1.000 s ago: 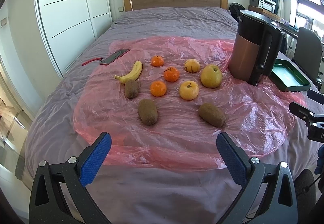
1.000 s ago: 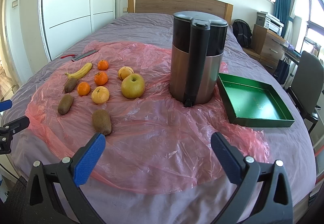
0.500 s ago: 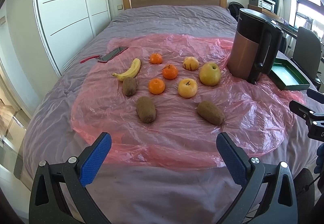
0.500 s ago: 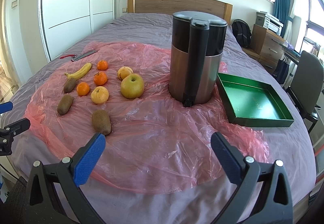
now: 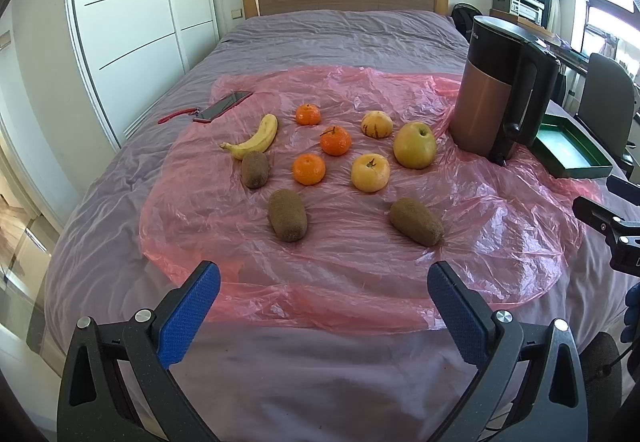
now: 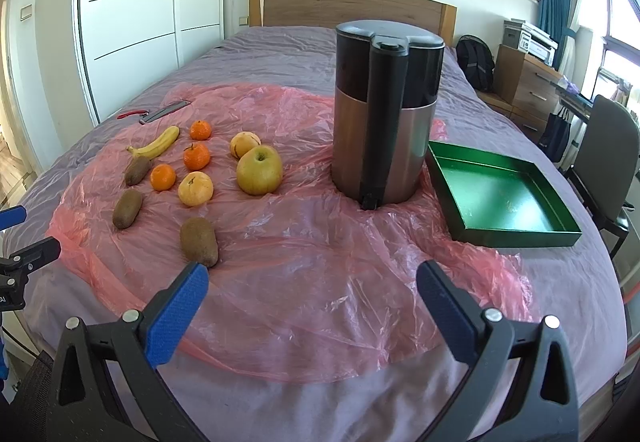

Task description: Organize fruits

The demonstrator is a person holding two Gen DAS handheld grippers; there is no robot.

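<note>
Fruits lie on a pink plastic sheet [image 5: 360, 262] on the bed: a banana [image 5: 256, 138], three tangerines [image 5: 309, 169], a yellow-green apple [image 5: 414, 145], two yellowish fruits [image 5: 370, 172] and three kiwis [image 5: 287, 215]. The same fruits show in the right wrist view, with the apple [image 6: 259, 170] and the nearest kiwi [image 6: 198, 241]. An empty green tray [image 6: 500, 194] sits right of the kettle. My left gripper [image 5: 323, 286] is open and empty, short of the kiwis. My right gripper [image 6: 312, 282] is open and empty over the sheet's front.
A tall copper and black kettle [image 6: 386, 122] stands between the fruits and the tray. A phone [image 5: 222, 107] with a red strap lies at the sheet's far left. A wardrobe is on the left, a chair [image 6: 608, 154] on the right.
The left view has risen and pulled back slightly, so the fruits sit lower and smaller in frame. The right gripper has barely moved. Both stay open.
</note>
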